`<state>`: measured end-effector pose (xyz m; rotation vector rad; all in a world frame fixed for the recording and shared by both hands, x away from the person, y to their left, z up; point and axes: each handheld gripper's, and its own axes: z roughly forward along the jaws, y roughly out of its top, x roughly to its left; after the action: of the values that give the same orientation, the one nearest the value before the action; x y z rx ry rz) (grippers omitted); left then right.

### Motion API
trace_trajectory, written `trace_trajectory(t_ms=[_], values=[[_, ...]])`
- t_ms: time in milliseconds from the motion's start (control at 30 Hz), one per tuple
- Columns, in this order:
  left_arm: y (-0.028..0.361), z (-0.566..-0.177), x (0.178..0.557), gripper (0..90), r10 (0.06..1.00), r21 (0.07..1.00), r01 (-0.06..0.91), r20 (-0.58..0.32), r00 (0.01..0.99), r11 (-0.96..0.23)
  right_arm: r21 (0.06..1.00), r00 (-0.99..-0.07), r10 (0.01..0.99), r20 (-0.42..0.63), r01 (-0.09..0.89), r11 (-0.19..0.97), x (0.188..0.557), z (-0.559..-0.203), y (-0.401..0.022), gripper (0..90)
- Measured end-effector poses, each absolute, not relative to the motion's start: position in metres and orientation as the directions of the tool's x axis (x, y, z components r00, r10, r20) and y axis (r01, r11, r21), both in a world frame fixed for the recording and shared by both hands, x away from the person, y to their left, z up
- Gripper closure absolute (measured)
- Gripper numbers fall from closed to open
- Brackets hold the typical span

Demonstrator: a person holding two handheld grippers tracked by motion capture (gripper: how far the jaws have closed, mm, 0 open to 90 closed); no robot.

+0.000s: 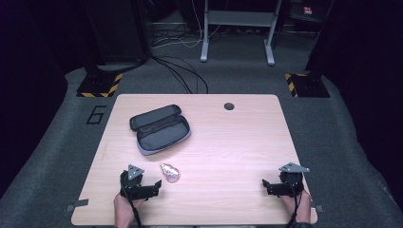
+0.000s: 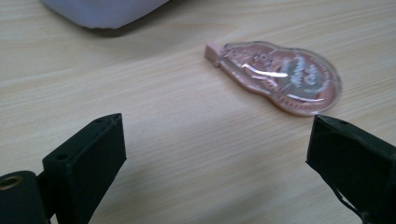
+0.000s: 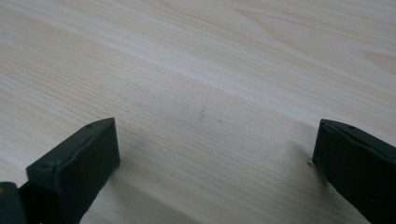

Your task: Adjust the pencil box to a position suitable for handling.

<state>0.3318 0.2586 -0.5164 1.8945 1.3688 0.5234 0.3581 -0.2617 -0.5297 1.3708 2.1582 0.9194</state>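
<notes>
A transparent pink correction-tape dispenser (image 1: 170,173) lies flat on the wooden table (image 1: 228,142), near its front left. My left gripper (image 1: 151,186) rests just left of it, open, with nothing between its jaws. In the left gripper view the dispenser (image 2: 280,77) lies a short way ahead of the left gripper (image 2: 217,140), toward its right jaw and clear of it. An open dark pencil case (image 1: 159,129) with a grey lining lies farther back; its grey edge (image 2: 100,9) shows at the top. My right gripper (image 1: 272,186) sits at the front right, open over bare wood (image 3: 217,140).
A round dark hole (image 1: 229,106) is in the table near its far edge. Beyond the table are grey floor, cables (image 1: 183,71), a metal frame (image 1: 237,28) and two stands with yellow-black bases (image 1: 100,85) (image 1: 304,84). Bare wood spans the table's middle and right.
</notes>
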Motion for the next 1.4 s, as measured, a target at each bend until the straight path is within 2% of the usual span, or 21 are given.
trace_trajectory(t_ms=[333, 433, 733, 1400], values=[[0.234, -0.51, 0.338, 6.5, 0.886, 0.745, 0.633, -0.131, 0.445, -0.208, 0.722, -0.423, 0.906, -0.004, 0.626, 0.296, 0.358, -0.53, -0.262, 0.0], [0.228, -0.511, 0.341, 7.0, 0.883, 0.747, 0.626, -0.116, 0.455, -0.225, 0.722, -0.424, 0.906, -0.004, 0.626, 0.296, 0.358, -0.53, -0.262, 0.0], [0.216, -0.515, 0.355, 8.5, 0.847, 0.731, 0.639, -0.165, 0.506, -0.24, 0.724, -0.422, 0.907, -0.003, 0.625, 0.293, 0.358, -0.53, -0.262, 0.0], [0.194, -0.52, 0.38, 13.9, 0.823, 0.722, 0.622, -0.132, 0.552, -0.301, 0.716, -0.423, 0.906, -0.004, 0.631, 0.298, 0.358, -0.529, -0.262, 0.0]])
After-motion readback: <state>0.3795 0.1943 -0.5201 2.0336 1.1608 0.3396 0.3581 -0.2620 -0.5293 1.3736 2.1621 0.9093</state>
